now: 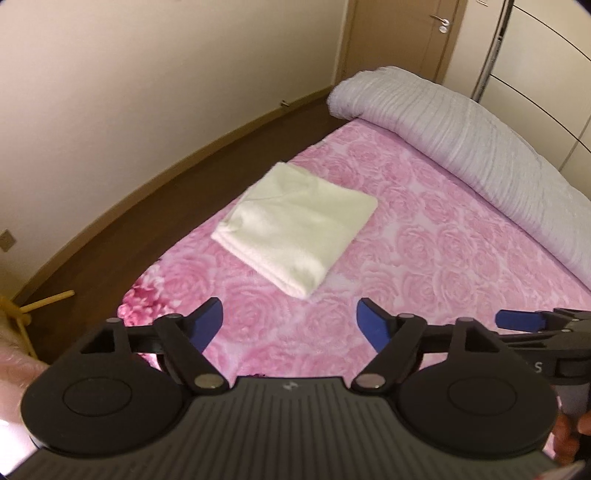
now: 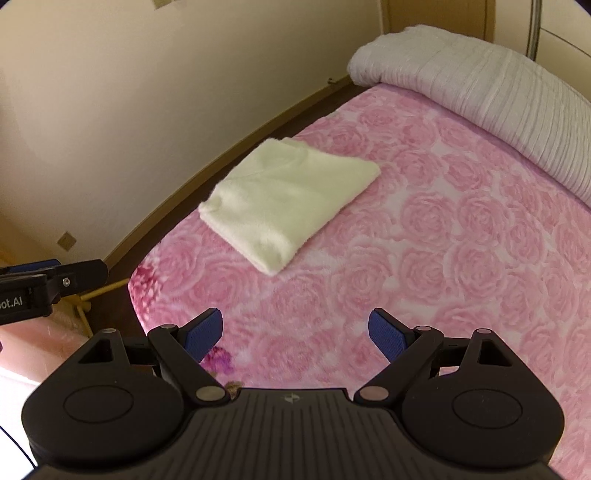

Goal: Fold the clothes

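A cream fluffy garment (image 1: 295, 227) lies folded into a neat rectangle on the pink rose-patterned bed cover (image 1: 424, 258), near the bed's left edge. It also shows in the right wrist view (image 2: 290, 199). My left gripper (image 1: 290, 326) is open and empty, held above the cover short of the garment. My right gripper (image 2: 295, 334) is open and empty too, also short of the garment and apart from it. The right gripper's fingers (image 1: 524, 319) show at the right edge of the left wrist view. The left gripper's body (image 2: 48, 282) shows at the left edge of the right wrist view.
A rolled grey-white quilt (image 1: 461, 136) lies along the far right side of the bed. Dark floor (image 1: 155, 214) runs between the bed and the cream wall. A door (image 1: 410, 33) and wardrobe (image 1: 535, 55) stand at the back. A wooden stand (image 1: 33, 306) sits left.
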{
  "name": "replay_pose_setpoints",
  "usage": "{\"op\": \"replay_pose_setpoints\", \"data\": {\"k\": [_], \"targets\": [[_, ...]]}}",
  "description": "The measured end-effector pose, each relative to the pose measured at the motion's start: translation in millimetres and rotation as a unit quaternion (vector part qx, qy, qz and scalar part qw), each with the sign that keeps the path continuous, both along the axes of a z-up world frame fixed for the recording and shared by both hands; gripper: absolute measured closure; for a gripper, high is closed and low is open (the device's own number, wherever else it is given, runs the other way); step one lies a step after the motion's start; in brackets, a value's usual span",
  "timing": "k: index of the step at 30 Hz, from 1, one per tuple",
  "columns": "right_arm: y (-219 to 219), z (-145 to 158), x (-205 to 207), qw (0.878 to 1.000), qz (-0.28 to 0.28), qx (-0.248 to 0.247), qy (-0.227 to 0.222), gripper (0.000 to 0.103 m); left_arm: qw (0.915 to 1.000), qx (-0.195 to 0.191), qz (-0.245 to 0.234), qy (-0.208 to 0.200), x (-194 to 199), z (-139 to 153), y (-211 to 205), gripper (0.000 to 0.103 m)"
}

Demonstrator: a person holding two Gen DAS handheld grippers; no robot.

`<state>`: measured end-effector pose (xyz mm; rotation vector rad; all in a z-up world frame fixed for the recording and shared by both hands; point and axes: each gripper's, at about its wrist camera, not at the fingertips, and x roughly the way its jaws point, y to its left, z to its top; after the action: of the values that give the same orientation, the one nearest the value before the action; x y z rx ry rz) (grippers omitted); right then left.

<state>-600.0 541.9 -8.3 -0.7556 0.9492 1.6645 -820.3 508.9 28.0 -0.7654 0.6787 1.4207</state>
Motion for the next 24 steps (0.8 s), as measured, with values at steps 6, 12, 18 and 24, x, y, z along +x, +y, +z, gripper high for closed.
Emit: {"op": "replay_pose_setpoints", "data": {"k": [6,12,18,24], "targets": [[-15,6,15,1.000,0.011,0.003,-0.011,0.014,0.9993,0.012,0.023,0.025,20,1,-23,0.012],[-21,11,26,1.000,0.016,0.001,-0.023,0.014,0.9987,0.017,0.036,0.031,36,-4,-39,0.007],[-20,11,34,0.999,0.025,-0.003,-0.028,0.014,0.9979,0.019,0.053,0.032,48,-7,-44,0.002],[-16,4,38,0.999,0.040,-0.011,-0.029,0.014,0.9968,0.011,0.072,0.035,57,-13,-44,0.001]]}}
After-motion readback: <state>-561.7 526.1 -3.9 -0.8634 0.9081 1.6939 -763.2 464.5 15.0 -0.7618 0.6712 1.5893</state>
